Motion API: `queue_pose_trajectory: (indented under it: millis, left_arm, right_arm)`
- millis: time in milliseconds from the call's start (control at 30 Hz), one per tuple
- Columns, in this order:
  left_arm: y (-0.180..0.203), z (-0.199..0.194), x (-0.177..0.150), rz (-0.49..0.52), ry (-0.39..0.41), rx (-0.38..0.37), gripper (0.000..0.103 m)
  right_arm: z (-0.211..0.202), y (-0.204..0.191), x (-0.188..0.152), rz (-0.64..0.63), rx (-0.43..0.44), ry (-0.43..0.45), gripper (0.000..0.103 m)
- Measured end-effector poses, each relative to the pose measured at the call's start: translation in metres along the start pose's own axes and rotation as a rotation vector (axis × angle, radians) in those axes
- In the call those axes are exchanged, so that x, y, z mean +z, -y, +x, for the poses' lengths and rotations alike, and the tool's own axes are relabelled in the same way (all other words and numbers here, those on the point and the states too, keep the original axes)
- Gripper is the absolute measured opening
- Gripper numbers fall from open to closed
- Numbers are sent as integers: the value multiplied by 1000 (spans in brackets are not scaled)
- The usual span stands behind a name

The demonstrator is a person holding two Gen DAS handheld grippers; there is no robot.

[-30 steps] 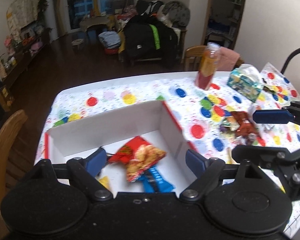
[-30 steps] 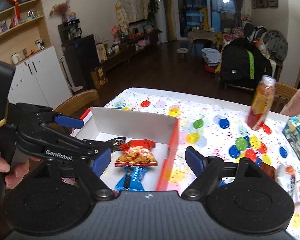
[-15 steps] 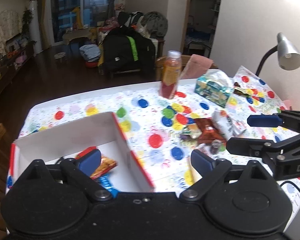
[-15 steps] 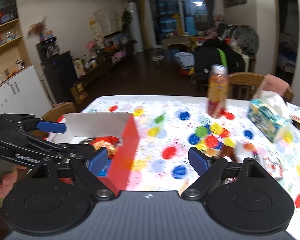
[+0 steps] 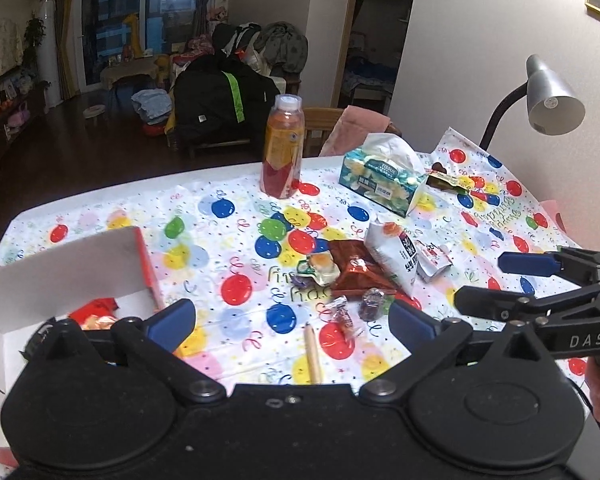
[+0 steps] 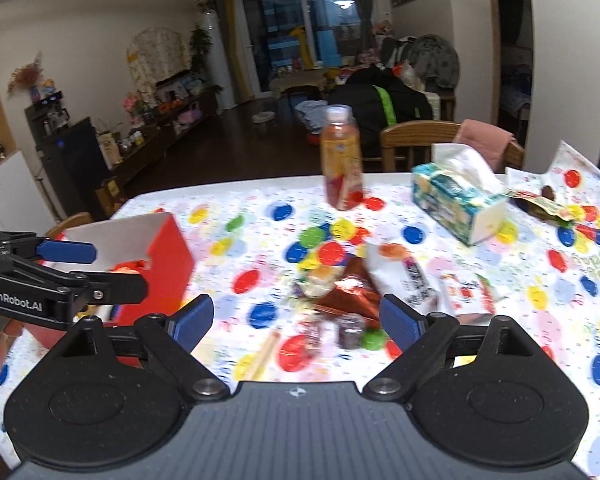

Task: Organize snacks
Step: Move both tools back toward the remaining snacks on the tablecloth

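Note:
A box (image 5: 60, 264), white inside and red outside, sits at the table's left with a red snack bag (image 5: 96, 306) in it. Loose snacks lie mid-table: a brown-red packet (image 5: 356, 272), a white packet (image 5: 392, 252), a small yellow wrapped sweet (image 5: 320, 266), a candy (image 5: 342, 312) and a dark jelly cup (image 5: 372, 304). My left gripper (image 5: 292, 320) is open and empty, just short of that pile. My right gripper (image 6: 296, 320) is open and empty too, facing the same packet (image 6: 352, 284). Each shows in the other's view: right gripper (image 5: 496, 280), left gripper (image 6: 104, 268) by the box (image 6: 168, 248).
A pencil (image 5: 312, 352) lies near the front edge. A juice bottle (image 5: 283, 148) stands at the back, with a tissue pack (image 5: 380, 176) and an opened wrapper (image 5: 444, 180) to its right. A desk lamp (image 5: 552, 100) rises at far right. A wooden chair (image 6: 416, 140) stands behind the table.
Both grippers have swung right, from over the box to facing the loose snack pile. The box now sits at the left edge of both views. Both stay open and empty.

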State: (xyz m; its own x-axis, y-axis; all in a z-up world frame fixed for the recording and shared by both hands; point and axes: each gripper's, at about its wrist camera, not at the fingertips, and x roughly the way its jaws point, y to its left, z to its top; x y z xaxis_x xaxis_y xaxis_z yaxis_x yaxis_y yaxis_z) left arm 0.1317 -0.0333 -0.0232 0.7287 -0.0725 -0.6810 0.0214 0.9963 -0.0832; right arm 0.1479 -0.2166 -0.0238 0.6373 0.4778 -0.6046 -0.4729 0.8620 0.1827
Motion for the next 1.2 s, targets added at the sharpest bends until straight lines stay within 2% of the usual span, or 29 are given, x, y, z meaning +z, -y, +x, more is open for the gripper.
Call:
queue_pose_trajectory:
  millis: [233, 467, 767, 1000, 1200]
  left_arm:
    - [21, 33, -9, -24, -28, 20, 103]
    - [33, 67, -19, -63, -91, 27, 103]
    - [35, 112, -35, -102, -163, 93, 99]
    - [35, 137, -45, -99, -220, 125, 91]
    - [31, 152, -49, -110, -256, 141, 85]
  right_arm:
    - [10, 42, -4, 11, -38, -19, 91]
    - [32, 87, -7, 20, -86, -50, 91]
    - [77, 151, -3, 69, -166, -96, 90]
    - [118, 175, -8, 94, -180, -153, 90]
    - [144, 178, -10, 87, -176, -195, 90]
